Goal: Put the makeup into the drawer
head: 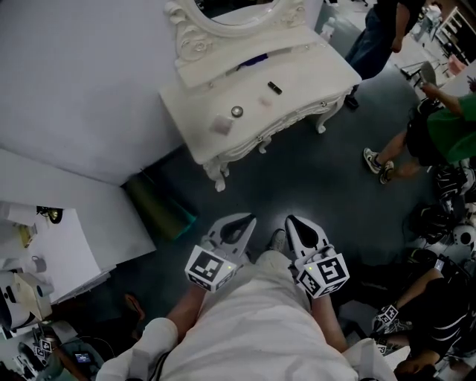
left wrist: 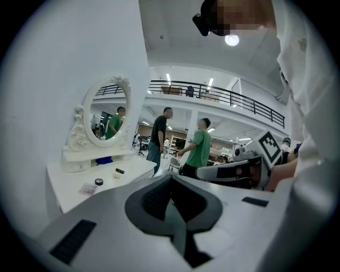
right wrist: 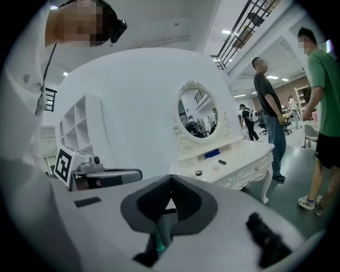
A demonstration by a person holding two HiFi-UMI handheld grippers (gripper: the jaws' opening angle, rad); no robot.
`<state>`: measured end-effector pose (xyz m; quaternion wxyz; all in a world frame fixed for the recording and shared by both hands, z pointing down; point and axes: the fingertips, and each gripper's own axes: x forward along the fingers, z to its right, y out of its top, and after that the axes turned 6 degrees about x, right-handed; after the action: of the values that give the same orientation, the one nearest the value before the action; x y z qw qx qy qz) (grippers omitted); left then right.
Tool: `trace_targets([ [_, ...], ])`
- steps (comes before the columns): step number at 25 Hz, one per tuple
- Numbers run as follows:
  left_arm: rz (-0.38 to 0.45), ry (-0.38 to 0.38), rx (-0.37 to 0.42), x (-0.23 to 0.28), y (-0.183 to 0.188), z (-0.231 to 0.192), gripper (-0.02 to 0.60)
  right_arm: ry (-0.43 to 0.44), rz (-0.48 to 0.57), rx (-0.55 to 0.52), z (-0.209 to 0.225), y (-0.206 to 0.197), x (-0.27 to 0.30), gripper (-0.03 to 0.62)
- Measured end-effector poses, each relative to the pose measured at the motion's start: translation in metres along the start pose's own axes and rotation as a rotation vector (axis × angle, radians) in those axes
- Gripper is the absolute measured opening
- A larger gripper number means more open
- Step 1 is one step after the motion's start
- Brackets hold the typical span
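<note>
The white dressing table (head: 297,82) stands well ahead of me, its front drawers closed. On its top lie a round dark compact (head: 236,111), a pale square pad (head: 222,125), a small light piece (head: 265,100) and a black tube (head: 274,87). A blue item (head: 253,61) sits on the shelf under the oval mirror (head: 238,11). My left gripper (head: 244,220) and right gripper (head: 291,220) are held side by side near my waist, far short of the table, both shut and empty. The compact (left wrist: 99,181) and tube (left wrist: 120,171) also show in the left gripper view, beyond the closed jaws.
A green flat object (head: 160,205) leans on the floor beside the table's near leg. Two people (head: 387,30) stand to the right of the table, and others with equipment (head: 439,223) fill the right side. White shelving (head: 44,245) stands at my left.
</note>
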<state>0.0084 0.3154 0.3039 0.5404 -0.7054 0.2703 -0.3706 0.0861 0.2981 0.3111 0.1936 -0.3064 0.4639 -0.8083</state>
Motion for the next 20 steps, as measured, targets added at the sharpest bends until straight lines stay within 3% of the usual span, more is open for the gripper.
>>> trace_targets([
  [7,-0.017,-0.022,-0.005,-0.009,-0.011,-0.015,0.011,-0.061,-0.01,0.005,-0.004,-0.01,0.009,0.012],
  [13,-0.047,-0.003,-0.038,0.002,-0.02,-0.03,0.011,-0.115,-0.053,-0.001,0.022,-0.016,0.004,0.012],
  [20,-0.055,0.039,-0.029,0.034,-0.008,-0.044,0.011,-0.083,-0.07,-0.061,0.049,-0.002,0.024,0.012],
])
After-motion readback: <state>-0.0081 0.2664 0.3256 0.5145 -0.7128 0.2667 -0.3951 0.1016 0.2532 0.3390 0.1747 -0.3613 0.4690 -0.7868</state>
